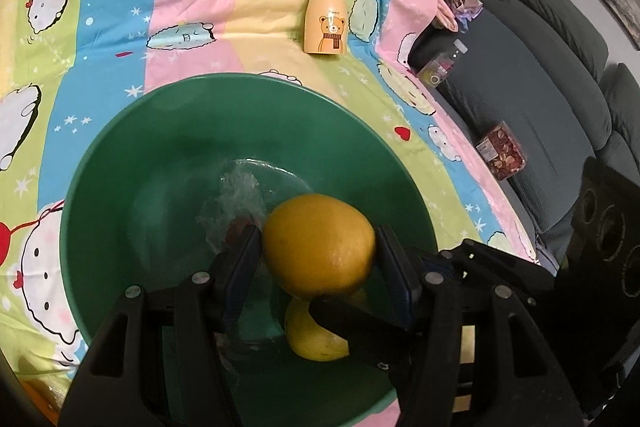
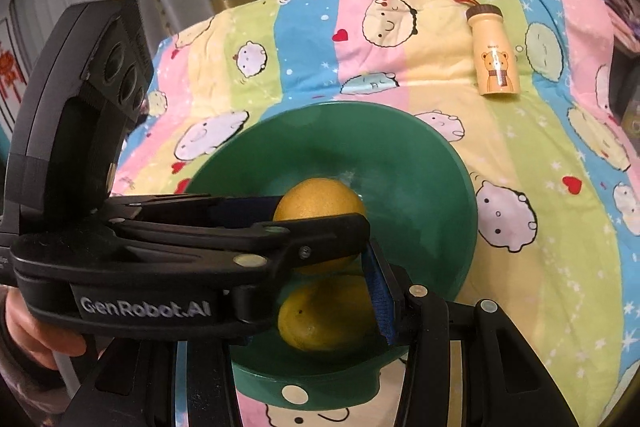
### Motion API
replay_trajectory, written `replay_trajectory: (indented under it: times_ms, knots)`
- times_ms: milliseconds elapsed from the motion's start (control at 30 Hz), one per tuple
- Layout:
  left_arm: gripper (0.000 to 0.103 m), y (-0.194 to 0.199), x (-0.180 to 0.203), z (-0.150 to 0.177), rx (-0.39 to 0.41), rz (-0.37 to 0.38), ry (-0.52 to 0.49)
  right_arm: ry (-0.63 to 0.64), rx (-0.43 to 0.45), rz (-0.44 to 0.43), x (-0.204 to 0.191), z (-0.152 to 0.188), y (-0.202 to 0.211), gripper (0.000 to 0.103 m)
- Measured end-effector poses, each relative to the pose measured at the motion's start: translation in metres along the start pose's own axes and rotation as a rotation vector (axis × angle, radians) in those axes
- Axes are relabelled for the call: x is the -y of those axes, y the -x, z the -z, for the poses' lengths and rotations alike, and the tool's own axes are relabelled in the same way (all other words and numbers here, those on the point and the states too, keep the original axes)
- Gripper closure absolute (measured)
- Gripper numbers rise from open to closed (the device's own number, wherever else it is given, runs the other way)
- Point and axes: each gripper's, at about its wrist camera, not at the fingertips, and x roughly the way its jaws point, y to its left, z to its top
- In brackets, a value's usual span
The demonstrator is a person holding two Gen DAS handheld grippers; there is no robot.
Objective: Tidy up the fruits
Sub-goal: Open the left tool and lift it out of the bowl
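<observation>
A smooth, glossy green plastic bowl (image 1: 120,195) sits on a printed matt cotton-like cloth (image 1: 120,7) covering the surface. Two fruits (image 1: 318,247) show dimpled, waxy yellow rind. The left claw (image 1: 319,259) is matt black plastic with metal rivets and blue textured pads (image 2: 380,291). At the far edge, a bottle (image 1: 325,15) looks smooth and satin, with a brown plastic cap.

lower fruit (image 1: 316,341): partly hidden by claw | right claw (image 2: 320,311): left finger hidden, grip perhaps unclear
</observation>
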Motion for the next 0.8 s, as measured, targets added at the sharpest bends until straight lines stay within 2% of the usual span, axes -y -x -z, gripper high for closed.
replay_trajectory:
  times_ms: [200,333,467,533,733,800]
  knots:
    - [0.039,0.004,0.005,-0.002,0.025,-0.07,-0.051,-0.01,0.018,-0.006,0.002,-0.001,0.005,0.054]
    - [0.026,0.01,0.009,-0.001,0.056,-0.128,-0.089,-0.009,0.027,-0.004,0.002,-0.001,0.008,0.05]
    - [0.024,0.018,0.014,-0.001,0.091,-0.187,-0.126,-0.01,0.037,-0.002,0.002,-0.002,0.013,0.049]
    - [0.016,0.023,0.017,-0.001,0.113,-0.219,-0.139,-0.014,0.047,-0.004,0.003,-0.003,0.017,0.045]
    - [0.011,0.045,0.024,0.001,0.184,-0.3,-0.158,-0.026,0.071,0.014,0.007,-0.003,0.028,0.037]
    - [0.0,0.053,0.022,0.003,0.199,-0.321,-0.147,-0.033,0.082,0.015,0.008,-0.003,0.032,0.03]
